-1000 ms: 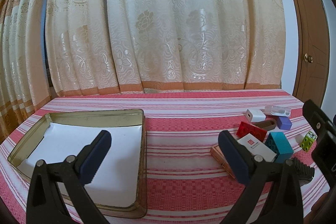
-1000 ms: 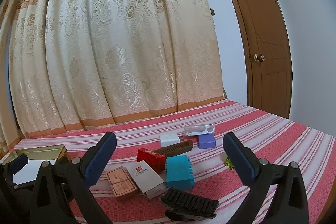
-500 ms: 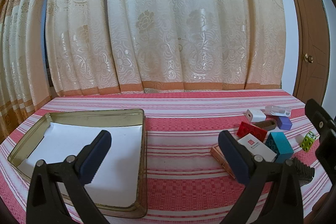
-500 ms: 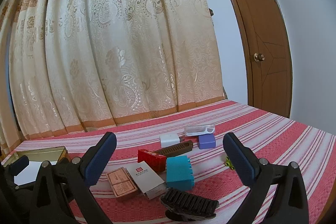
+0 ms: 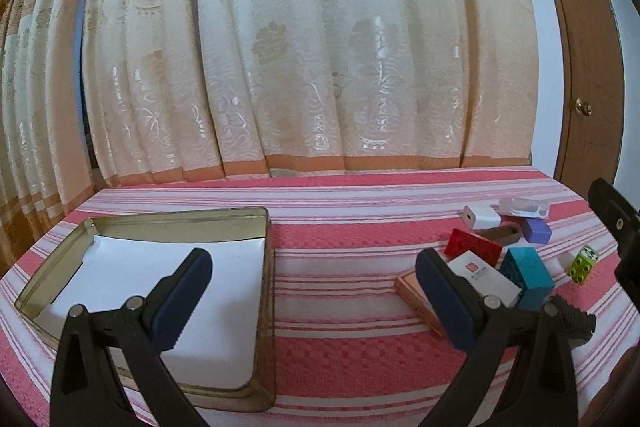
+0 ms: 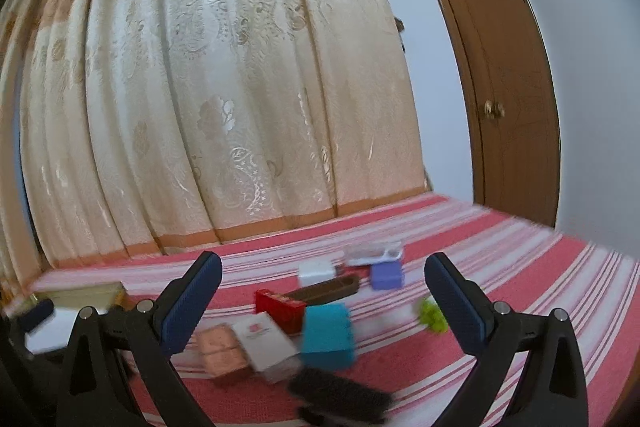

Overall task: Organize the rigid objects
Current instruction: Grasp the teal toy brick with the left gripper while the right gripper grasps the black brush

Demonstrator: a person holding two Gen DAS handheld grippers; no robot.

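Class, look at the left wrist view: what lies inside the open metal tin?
Inside the metal tin only a white liner sheet shows, with no objects on it. The left hand-held gripper covers part of the floor, and whatever lies under the sheet is hidden.

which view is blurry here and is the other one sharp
Right wrist view: motion-smeared, the teal block and black comb soft, the cloth stripes streaked. Left wrist view: crisp, the tin tray and red brick sharply edged. Both bow at the edges from the fisheye.
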